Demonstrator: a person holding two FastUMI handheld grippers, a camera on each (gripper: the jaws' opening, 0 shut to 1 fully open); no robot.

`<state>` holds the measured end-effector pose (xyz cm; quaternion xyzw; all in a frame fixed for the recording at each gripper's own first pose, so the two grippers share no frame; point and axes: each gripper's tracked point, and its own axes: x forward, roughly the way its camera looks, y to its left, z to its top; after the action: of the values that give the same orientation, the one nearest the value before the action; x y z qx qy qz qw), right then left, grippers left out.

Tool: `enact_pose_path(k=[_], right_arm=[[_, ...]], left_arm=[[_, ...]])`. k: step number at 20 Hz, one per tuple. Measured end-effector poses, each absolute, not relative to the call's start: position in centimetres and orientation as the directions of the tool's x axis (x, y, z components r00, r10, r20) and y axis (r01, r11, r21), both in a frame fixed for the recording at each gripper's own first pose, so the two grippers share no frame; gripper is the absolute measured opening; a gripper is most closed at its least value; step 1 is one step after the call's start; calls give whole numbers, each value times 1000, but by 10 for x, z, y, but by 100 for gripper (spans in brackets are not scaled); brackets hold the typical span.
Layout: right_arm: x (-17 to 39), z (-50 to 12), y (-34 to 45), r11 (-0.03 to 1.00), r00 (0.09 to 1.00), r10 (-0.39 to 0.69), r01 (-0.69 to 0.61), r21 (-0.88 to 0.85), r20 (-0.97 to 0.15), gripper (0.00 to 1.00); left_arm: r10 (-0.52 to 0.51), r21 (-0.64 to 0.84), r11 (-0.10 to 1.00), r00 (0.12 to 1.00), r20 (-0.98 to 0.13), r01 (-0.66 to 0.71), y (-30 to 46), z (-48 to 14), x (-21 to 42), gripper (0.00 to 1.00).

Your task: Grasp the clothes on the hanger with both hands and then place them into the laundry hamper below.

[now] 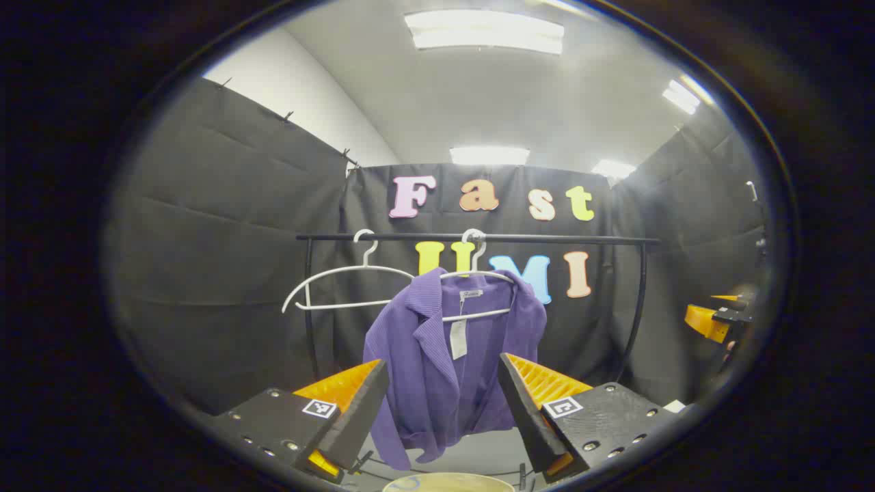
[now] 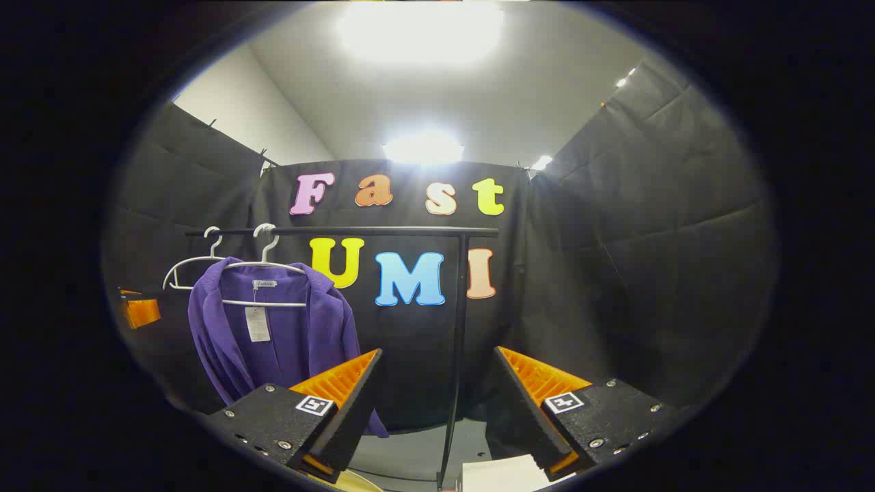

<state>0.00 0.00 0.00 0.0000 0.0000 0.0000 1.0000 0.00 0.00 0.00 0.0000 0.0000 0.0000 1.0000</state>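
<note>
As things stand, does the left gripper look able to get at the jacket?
Probably yes. The left gripper is open and aimed straight at the purple jacket, which hangs on its hanger from the rail with nothing between them. It is not touching yet.

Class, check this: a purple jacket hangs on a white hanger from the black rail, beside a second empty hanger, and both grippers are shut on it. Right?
Not quite. The purple jacket hangs untouched; both views show the left gripper and right gripper open, short of it. The white hanger, black rail and empty hanger are as stated.
</note>
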Motion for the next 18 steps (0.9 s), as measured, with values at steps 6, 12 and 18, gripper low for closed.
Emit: enact_pose_path(k=[6, 12, 18], right_arm=[[1, -7, -1, 999, 999, -30, 31, 8, -22, 96], [-4, -19, 3, 999, 998, -29, 30, 23, -63, 94], [-8, -28, 2, 999, 994, -50, 52, 13, -98, 94]], left_arm=[[-45, -33, 998, 999, 11, 46, -10, 3, 14, 93], [-101, -27, 995, 995, -7, 100, -20, -5, 13, 96], [-113, -48, 993, 993, -44, 111, -16, -19, 17, 96]])
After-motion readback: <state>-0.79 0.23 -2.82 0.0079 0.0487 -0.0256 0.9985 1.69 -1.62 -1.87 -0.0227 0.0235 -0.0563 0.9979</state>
